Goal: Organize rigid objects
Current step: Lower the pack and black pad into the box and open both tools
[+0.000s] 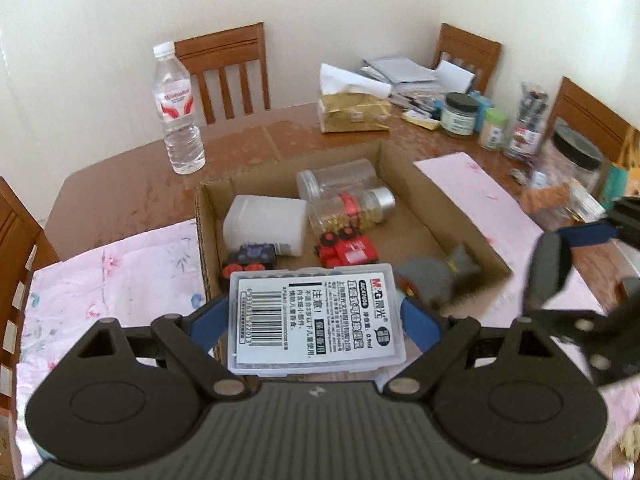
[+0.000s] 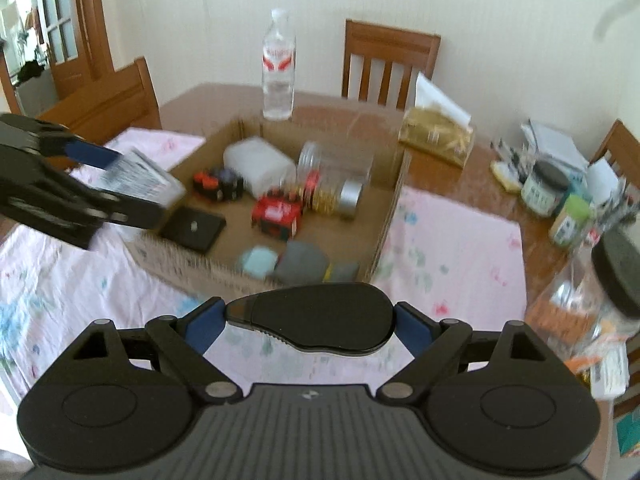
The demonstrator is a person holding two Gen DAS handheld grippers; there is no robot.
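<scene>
Case [image 1: 316,320], clear hard plastic with a barcode label, flat, long axis pointing away toward the cardboard box [image 1: 460,216] | left gripper [image 1: 316,316] clamped on its sides, at the box's near edge | right gripper [image 2: 310,320] squeezing a smooth black teardrop-shaped thing [image 2: 316,318], just short of the box.
</scene>
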